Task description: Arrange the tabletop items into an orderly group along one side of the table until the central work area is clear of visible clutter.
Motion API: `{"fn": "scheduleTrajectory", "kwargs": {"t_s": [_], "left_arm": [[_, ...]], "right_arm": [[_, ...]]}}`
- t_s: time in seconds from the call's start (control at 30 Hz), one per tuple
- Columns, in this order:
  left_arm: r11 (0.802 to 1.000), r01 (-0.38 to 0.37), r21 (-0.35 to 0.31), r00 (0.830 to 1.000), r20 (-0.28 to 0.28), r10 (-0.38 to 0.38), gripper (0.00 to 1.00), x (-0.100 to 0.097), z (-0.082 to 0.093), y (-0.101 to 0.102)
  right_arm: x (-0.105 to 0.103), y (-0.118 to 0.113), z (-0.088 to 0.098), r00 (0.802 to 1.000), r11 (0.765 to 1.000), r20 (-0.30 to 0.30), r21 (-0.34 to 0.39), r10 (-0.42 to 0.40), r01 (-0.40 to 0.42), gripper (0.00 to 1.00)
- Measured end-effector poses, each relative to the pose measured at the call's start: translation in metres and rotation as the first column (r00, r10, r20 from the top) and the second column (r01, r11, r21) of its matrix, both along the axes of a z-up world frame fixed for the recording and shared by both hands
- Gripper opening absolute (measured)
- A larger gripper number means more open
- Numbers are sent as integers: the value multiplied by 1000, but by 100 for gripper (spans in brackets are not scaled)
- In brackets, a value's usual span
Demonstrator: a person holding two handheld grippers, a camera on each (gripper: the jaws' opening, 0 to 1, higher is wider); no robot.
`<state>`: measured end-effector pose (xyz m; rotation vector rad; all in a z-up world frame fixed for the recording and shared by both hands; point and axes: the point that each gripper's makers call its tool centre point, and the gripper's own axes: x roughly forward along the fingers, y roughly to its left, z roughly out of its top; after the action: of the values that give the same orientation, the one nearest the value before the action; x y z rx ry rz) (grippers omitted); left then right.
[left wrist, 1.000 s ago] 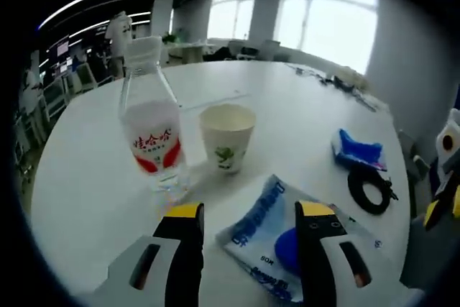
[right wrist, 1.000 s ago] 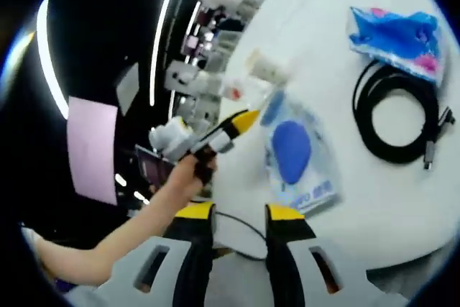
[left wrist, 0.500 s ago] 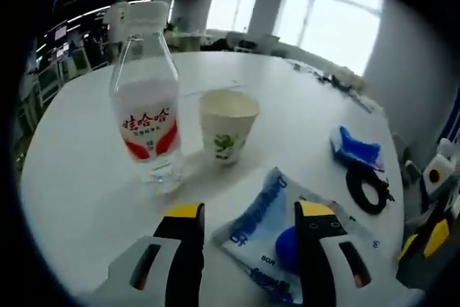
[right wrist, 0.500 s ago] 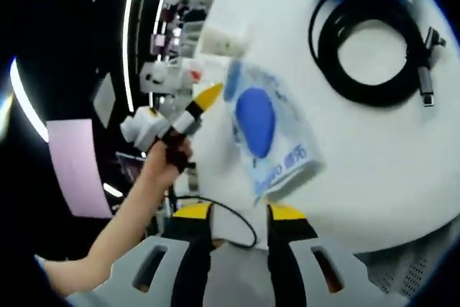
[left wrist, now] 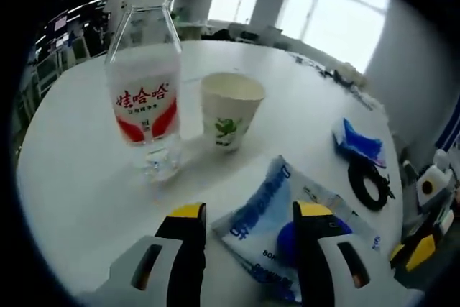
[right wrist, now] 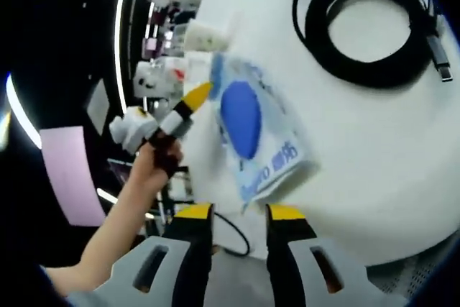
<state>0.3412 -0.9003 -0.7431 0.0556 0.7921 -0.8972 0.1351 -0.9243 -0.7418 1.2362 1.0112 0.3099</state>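
Hovering half-open and empty, left claw (left wrist: 244, 213) straddles the blue packet (left wrist: 287, 221).

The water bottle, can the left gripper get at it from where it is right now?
Probably yes. The left gripper is open, and the water bottle stands upright ahead and to its left with bare table between them. The paper cup stands beside it, apart.

1 bottle (left wrist: 144, 91) | 1 cup (left wrist: 230, 120) | 2 packets (left wrist: 287, 231) (left wrist: 359, 145) | 1 cable (left wrist: 368, 185)
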Motion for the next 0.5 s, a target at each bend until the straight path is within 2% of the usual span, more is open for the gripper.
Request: {"fn": "scheduleTrajectory", "kwargs": {"t_s": [0.17, 0.33, 0.5], "left_arm": [[1000, -14, -2, 1000, -18, 14, 46, 0, -4, 2], [1000, 5, 12, 999, -35, -5, 43, -3, -9, 2], [1000, -15, 21, 999, -47, 16, 39, -1, -10, 5]], "right_arm": [[5, -4, -8, 1000, 999, 1, -38, -6, 6, 25], [11, -8, -14, 999, 998, -12, -43, -43, 42, 25], [15, -12, -18, 998, 996, -9, -56, -67, 67, 19]]}}
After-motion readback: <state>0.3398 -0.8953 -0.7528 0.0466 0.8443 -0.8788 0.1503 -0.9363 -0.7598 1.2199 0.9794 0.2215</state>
